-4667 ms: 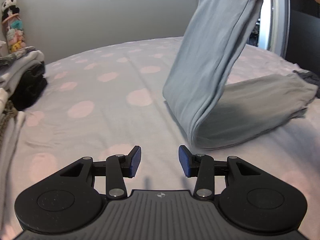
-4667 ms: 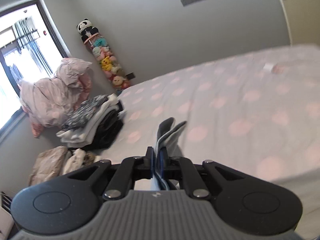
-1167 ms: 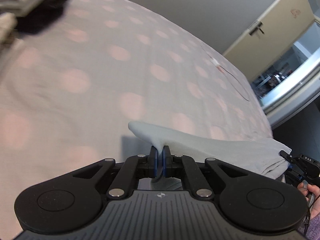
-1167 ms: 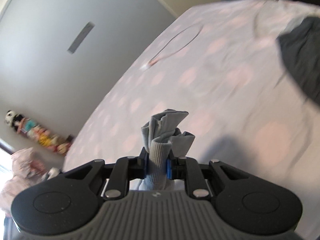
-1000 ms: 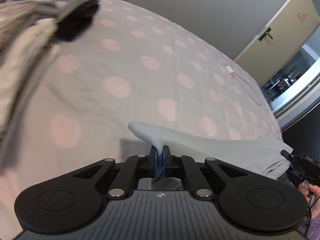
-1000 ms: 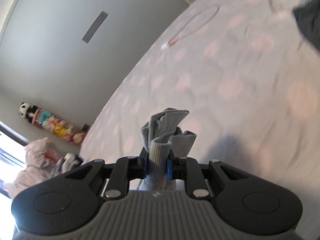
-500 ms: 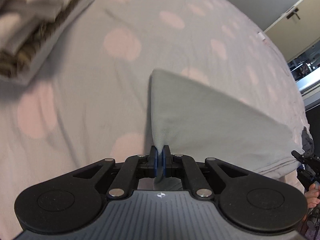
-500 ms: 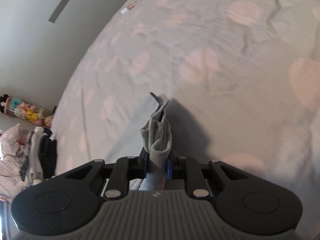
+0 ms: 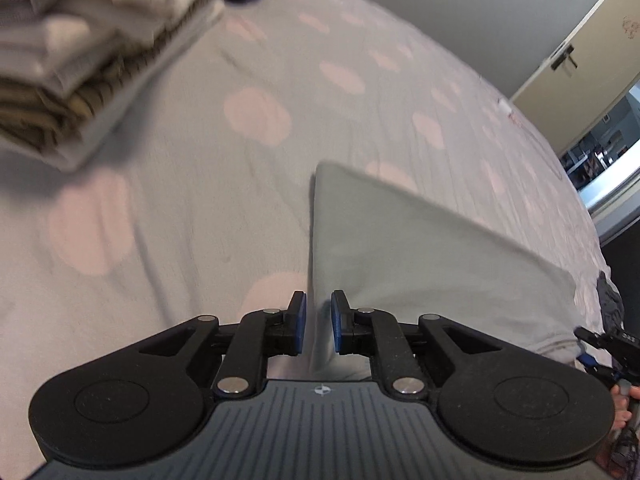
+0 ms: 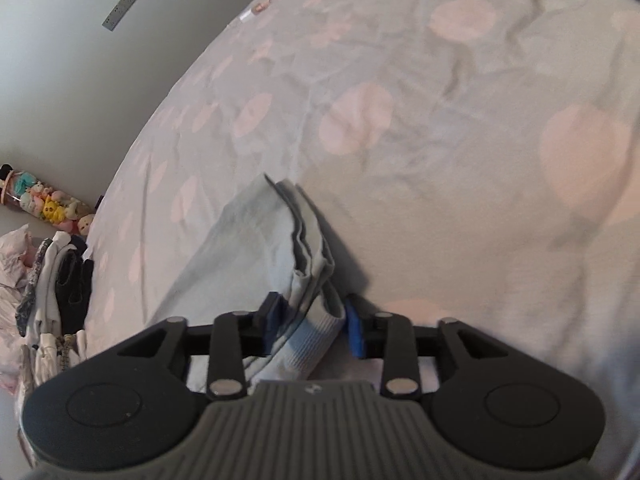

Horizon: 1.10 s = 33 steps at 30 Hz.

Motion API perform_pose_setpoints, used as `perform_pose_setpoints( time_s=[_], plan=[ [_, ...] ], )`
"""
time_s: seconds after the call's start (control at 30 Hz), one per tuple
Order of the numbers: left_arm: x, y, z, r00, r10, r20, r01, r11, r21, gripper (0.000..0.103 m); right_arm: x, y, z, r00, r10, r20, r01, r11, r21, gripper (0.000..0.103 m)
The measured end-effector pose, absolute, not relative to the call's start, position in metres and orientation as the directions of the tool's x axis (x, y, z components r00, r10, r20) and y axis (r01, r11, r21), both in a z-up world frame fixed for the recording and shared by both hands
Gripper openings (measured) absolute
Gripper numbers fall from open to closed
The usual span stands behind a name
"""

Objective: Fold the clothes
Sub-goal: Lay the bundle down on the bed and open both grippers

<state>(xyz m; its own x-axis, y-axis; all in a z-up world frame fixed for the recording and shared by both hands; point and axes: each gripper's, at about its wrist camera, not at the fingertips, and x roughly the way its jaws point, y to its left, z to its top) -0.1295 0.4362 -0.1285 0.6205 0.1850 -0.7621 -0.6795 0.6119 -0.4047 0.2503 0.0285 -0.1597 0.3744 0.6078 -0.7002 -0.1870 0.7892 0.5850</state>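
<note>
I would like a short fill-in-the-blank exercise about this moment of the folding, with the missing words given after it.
1. Both the left gripper and the right gripper have their jaws ____.
2. The pale grey-blue garment lies on a bedsheet printed with ____ spots.
3. The ribbed cuff sits between the pads of the ____ gripper.
4. A stack of folded clothes rests on the ____.

Missing words: open; pink; right; bed

A row of plush toys (image 10: 52,208) lines the grey wall (image 10: 72,80); a cream door (image 9: 576,64) stands beyond.

Both wrist views close above folded garment (image 9: 420,256) (image 10: 256,240)
</note>
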Motion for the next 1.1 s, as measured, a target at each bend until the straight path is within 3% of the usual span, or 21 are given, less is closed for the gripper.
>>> perform_pose_setpoints(
  time_s=[0.07,0.23,0.4,0.63,0.83,1.1],
  plan=[
    [-0.128,0.429,-0.121,0.63,0.223,-0.744,-0.677,0.627,-0.385,0.014,0.247,0.025,-0.153,0.417,0.575,-0.704,-0.192,0.813,0.55,0.049],
    [-0.115,0.401,-0.101,0.664,0.273,-0.696,-0.619,0.723,-0.307,0.014,0.239,0.015,-0.136,0.55,0.516,-0.657,-0.198,0.845,0.497,0.049],
    [-0.092,0.38,-0.114,0.629,0.228,-0.743,-0.549,0.807,-0.217,0.014,0.225,0.04,-0.122,0.577,0.59,-0.566,-0.419,0.808,0.415,0.034],
    [-0.08,0.374,-0.137,0.539,0.194,-0.819,-0.526,0.837,-0.148,0.014,0.233,0.07,-0.147,0.503,0.539,-0.676,-0.456,0.83,0.322,0.026],
    [-0.084,0.373,-0.138,0.524,0.19,-0.83,-0.523,0.841,-0.137,0.014,0.229,0.07,-0.147,0.518,0.499,-0.695,-0.464,0.846,0.261,0.024],
    [-0.098,0.388,-0.121,0.63,0.228,-0.742,-0.564,0.791,-0.237,0.014,0.259,0.039,-0.129,0.452,0.584,-0.674,-0.381,0.81,0.446,0.037]
  ],
)
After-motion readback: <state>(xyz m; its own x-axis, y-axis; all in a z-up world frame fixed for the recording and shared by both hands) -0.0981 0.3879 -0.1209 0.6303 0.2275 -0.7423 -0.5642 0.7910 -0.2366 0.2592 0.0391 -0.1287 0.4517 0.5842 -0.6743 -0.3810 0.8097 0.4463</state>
